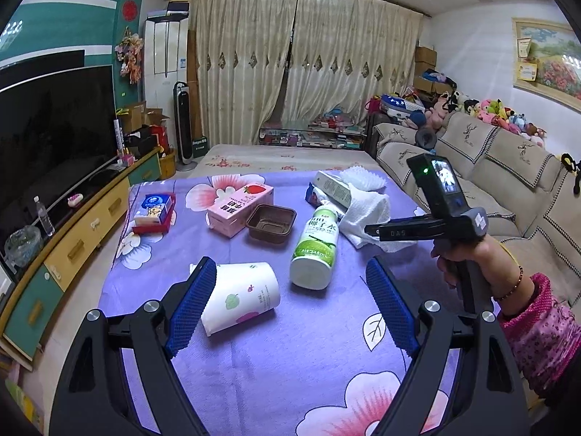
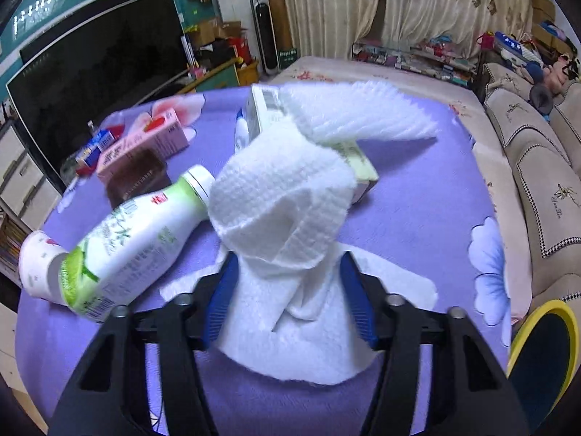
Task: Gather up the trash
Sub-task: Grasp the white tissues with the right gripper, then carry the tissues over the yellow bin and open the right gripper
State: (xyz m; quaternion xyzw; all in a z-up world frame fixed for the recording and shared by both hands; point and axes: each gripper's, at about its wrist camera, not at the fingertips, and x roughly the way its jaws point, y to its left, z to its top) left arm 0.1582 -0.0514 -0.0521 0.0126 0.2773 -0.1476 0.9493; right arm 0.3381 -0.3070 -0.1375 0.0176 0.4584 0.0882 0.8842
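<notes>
Left gripper point(image 1: 290, 298): its blue pads stand wide apart with nothing between them. It hangs over the purple flowered cloth point(image 1: 308, 345).
Right gripper point(image 2: 288, 298): its jaws sit on both sides of the white paper towel point(image 2: 287, 225). The pads look like they touch the towel's sides, but I cannot tell if they squeeze it yet.
Paper towel: crumpled up on the cloth, partly lying over a long pale box point(image 2: 267, 109).
Paper cup point(image 1: 241, 298): on its side, right by the left pad.
Coconut water bottle point(image 1: 316, 247): on its side, beside the towel.
Brown plastic tray point(image 1: 270, 222): sits up against the pink strawberry milk box point(image 1: 239, 208).
Blue tissue pack point(image 1: 154, 210): near the cloth's far left edge.
Person's hand point(image 1: 468, 258): holds the right gripper's handle, in a pink sleeve point(image 1: 541, 330).
</notes>
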